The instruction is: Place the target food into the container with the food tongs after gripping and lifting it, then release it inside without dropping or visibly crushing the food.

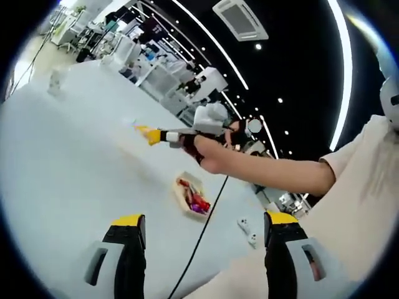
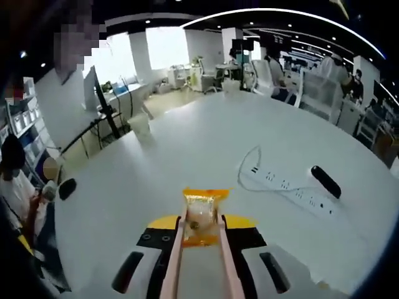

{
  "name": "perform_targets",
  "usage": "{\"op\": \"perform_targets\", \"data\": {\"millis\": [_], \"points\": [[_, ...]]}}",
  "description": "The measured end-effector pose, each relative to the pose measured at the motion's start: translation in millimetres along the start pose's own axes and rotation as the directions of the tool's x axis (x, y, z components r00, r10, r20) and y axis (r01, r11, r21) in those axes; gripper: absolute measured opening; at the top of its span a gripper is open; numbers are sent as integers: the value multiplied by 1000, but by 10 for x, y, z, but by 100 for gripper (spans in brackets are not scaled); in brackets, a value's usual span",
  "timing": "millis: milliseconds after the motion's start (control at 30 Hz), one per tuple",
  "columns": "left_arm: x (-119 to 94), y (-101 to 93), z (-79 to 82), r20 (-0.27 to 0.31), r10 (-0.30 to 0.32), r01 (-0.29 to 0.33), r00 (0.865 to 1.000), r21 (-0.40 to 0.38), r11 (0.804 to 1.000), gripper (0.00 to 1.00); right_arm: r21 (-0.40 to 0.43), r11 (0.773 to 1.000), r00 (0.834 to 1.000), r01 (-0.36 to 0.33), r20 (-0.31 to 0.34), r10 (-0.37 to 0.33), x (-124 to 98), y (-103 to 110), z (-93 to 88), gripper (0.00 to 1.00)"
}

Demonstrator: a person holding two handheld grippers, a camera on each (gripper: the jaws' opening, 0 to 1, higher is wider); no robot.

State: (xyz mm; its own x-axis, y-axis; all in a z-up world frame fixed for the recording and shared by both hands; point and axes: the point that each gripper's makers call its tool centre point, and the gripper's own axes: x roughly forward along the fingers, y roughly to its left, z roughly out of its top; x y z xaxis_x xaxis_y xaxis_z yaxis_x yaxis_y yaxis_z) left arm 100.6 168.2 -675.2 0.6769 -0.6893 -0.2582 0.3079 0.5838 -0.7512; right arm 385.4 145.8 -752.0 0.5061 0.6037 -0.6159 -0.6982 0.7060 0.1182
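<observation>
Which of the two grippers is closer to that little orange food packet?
Right. The right gripper holds pink tongs that pinch the packet. The left gripper hangs open, well away.

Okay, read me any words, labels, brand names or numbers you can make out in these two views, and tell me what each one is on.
No text can be read.
The orange food packet held in the pink food tongs: any print is too blurred.
The white power strip: no legible marking.
The tray of snacks: wrappers too small to read.

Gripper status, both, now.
Left gripper: open, holding nothing.
Right gripper: shut on the food tongs, which pinch a wrapped snack above the table.
</observation>
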Motion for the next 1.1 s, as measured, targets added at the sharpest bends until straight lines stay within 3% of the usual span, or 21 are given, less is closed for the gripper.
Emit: {"op": "perform_targets", "data": {"millis": [67,133,333,433,500,633,833,1100], "points": [[30,15,14,-8,-4,4,1000,8,1000,77,42,999,999,7,42,-9,-134,-42,93,24],[74,14,49,-15,-19,19,1000,10,1000,77,28,999,999,14,47,-16,-241,-76,177,24],[173,-78,115,-44,-53,56,998,54,997,77,66,997,998,28,62,-32,-376,-197,115,25],[191,-115,74,-55,-66,69,996,61,996,77,15,1000,998,17,61,-18,-427,-127,77,25],[194,-125,39,-62,-69,73,996,61,995,77,59,998,997,29,75,-33,-483,-162,73,25],[191,-138,-59,-79,-77,82,994,59,995,77,42,999,997,35,70,-37,-574,-147,6,25],[186,-145,-96,-84,-80,85,993,57,995,77,68,996,996,57,71,-61,-757,-186,-126,25],[222,-188,-125,-94,-89,95,992,62,993,77,86,994,993,70,93,-78,-950,-199,-127,25]]}}
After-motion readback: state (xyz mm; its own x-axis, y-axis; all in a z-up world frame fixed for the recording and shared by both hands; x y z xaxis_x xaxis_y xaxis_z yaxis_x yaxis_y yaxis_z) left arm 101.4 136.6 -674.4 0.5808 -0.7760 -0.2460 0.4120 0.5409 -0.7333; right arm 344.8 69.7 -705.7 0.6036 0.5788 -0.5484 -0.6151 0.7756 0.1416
